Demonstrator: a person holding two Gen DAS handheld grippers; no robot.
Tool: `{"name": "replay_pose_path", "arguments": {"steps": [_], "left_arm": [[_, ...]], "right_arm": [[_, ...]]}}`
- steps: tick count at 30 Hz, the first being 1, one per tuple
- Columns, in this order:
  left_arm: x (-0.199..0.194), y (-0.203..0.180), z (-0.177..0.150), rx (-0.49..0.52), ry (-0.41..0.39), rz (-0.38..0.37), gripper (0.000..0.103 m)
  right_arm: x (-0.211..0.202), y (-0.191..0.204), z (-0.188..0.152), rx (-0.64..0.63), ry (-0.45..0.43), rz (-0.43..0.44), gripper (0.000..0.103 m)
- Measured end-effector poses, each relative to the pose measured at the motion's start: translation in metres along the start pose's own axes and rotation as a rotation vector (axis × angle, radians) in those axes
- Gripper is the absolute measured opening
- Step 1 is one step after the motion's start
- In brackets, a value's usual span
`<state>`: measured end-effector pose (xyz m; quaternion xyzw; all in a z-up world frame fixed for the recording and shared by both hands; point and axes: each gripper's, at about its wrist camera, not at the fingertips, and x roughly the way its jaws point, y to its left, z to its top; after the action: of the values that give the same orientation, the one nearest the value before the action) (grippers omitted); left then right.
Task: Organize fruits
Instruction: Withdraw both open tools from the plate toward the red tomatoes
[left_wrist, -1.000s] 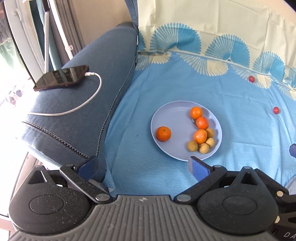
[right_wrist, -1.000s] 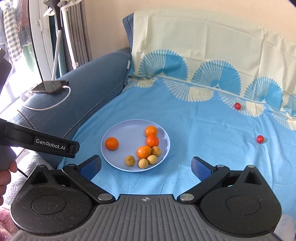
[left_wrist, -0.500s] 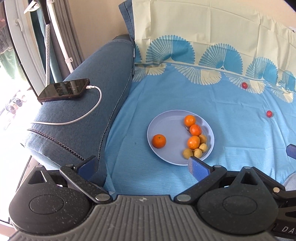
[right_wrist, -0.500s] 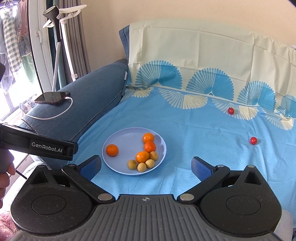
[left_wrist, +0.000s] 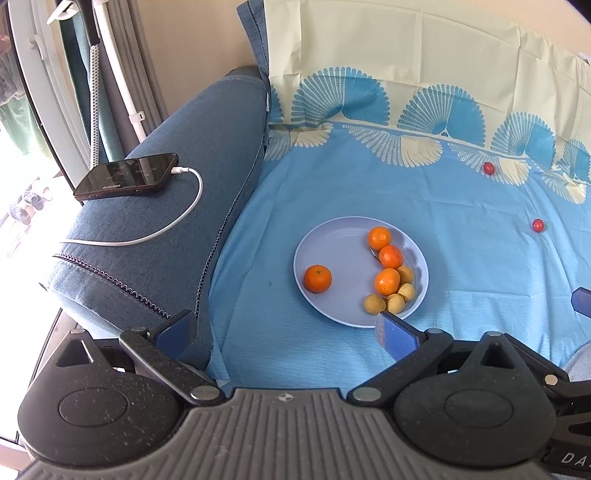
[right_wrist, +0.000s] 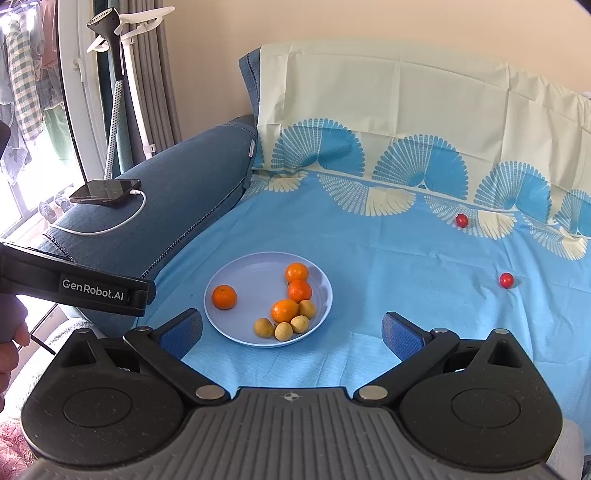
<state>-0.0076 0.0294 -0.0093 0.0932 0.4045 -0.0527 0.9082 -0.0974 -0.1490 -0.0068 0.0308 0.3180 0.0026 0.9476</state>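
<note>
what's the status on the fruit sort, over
Left gripper and right gripper open, empty, short of plate. Four oranges, four small yellow fruits on it. Two red fruits loose on sheet. Path clear.
</note>
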Motion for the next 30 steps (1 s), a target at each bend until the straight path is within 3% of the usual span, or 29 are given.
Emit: {"name": "replay_pose_path", "arguments": {"steps": [30], "left_arm": [[0.0013,-0.0082,0.0014,0.015,0.022,0.002,0.103]], "right_arm": [[0.0018,-0.0073,-0.0014,0.025,0.0,0.008,0.102]]}}
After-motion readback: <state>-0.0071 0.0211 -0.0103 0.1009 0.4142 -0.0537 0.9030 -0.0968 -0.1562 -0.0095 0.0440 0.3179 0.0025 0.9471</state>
